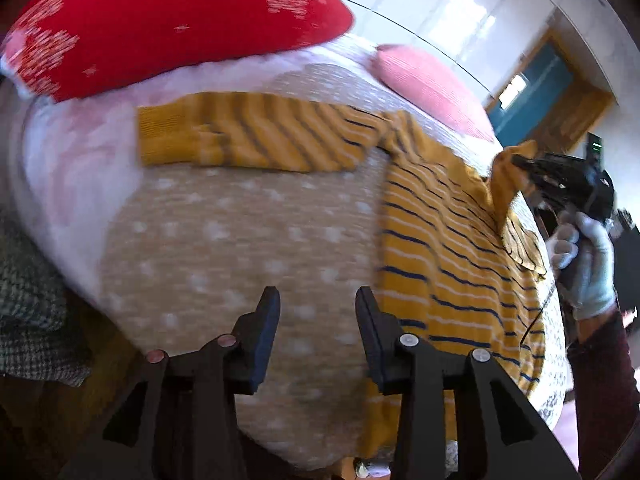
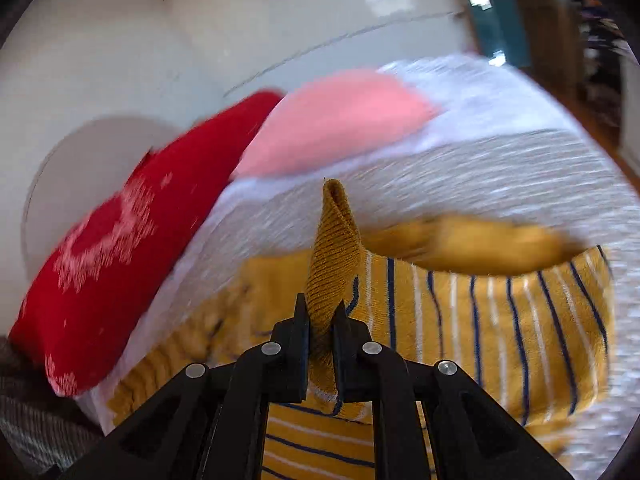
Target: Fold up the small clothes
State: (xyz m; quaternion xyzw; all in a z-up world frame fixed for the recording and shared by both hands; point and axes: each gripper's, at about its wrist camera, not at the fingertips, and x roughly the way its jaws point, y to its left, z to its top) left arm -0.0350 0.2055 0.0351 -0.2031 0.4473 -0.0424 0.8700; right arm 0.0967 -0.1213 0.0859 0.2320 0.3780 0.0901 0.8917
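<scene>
A small mustard-yellow sweater (image 1: 452,248) with navy and white stripes lies on a beige dotted blanket (image 1: 240,248); one sleeve (image 1: 248,136) stretches out to the left. My left gripper (image 1: 316,304) is open and empty above the blanket, just left of the sweater's body. My right gripper (image 2: 320,312) is shut on the sweater's ribbed yellow cuff (image 2: 334,256) and holds it lifted above the sweater body (image 2: 500,328). In the left wrist view the right gripper (image 1: 520,162) shows at the right, pinching that cuff.
A red patterned cushion (image 1: 160,28) and a pink cushion (image 1: 432,88) lie at the far side of the bed. A white cover (image 1: 80,184) edges the blanket. A checked fabric (image 1: 32,312) sits at the left. A gloved hand (image 1: 584,256) holds the right gripper.
</scene>
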